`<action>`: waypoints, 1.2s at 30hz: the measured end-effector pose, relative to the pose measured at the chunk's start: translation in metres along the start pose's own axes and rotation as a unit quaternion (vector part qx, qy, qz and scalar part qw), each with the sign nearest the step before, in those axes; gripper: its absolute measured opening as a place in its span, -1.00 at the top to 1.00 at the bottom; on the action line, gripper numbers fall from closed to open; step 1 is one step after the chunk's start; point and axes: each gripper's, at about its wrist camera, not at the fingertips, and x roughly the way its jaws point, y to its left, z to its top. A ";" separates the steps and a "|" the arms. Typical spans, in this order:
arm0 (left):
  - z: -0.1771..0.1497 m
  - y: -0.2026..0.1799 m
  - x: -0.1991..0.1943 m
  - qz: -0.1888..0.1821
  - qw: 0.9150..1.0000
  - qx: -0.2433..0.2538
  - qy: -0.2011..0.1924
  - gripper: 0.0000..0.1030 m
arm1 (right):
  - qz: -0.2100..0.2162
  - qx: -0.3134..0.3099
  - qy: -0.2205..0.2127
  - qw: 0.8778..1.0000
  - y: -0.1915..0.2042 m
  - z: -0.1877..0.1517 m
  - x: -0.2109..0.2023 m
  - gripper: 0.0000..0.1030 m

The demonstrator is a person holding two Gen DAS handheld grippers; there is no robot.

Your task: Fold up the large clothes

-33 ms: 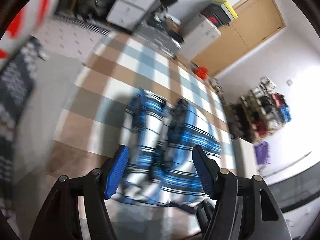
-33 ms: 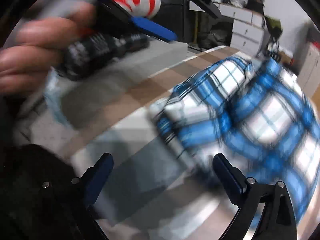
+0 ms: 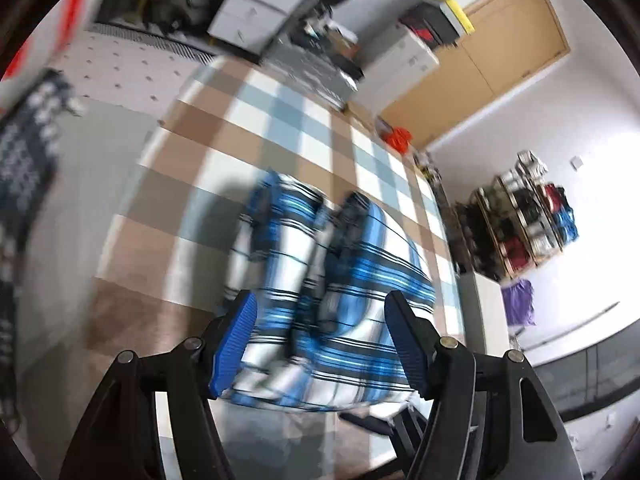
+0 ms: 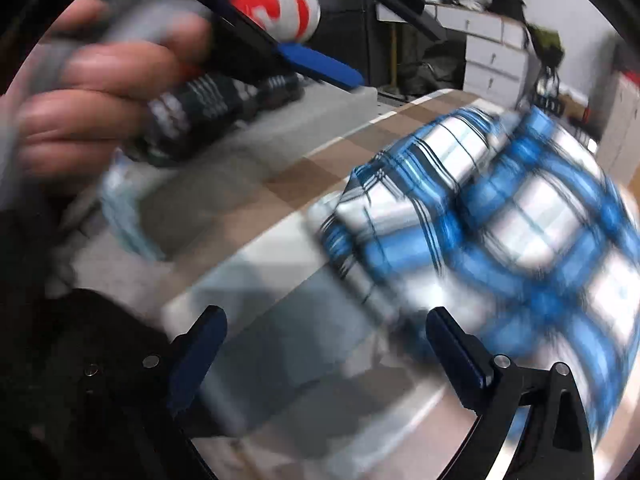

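Note:
A blue, white and black plaid shirt lies bunched in a folded heap on a checked brown, white and pale blue cloth. My left gripper is open and empty, hovering above the shirt's near edge. My right gripper is open and empty, low over the checked cloth just left of the shirt. The right wrist view is blurred. The left gripper also shows in the right wrist view, held in a hand at the upper left.
White drawers and dark clutter stand beyond the cloth's far end. A wooden door and a shelf of clothes are at the right. A dark patterned garment lies at the left.

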 end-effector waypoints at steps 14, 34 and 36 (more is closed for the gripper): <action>0.033 -0.067 0.120 0.108 0.981 0.092 0.132 0.10 | 0.057 0.144 -0.148 0.977 -0.065 -0.044 -0.125 -1.00; 0.062 -0.085 0.076 0.047 0.989 0.057 0.128 0.99 | 0.077 0.270 -0.169 0.945 -0.116 -0.058 -0.127 -1.00; 0.063 -0.084 0.073 0.041 0.990 0.051 0.127 0.99 | 0.080 0.300 -0.165 0.936 -0.128 -0.062 -0.124 -1.00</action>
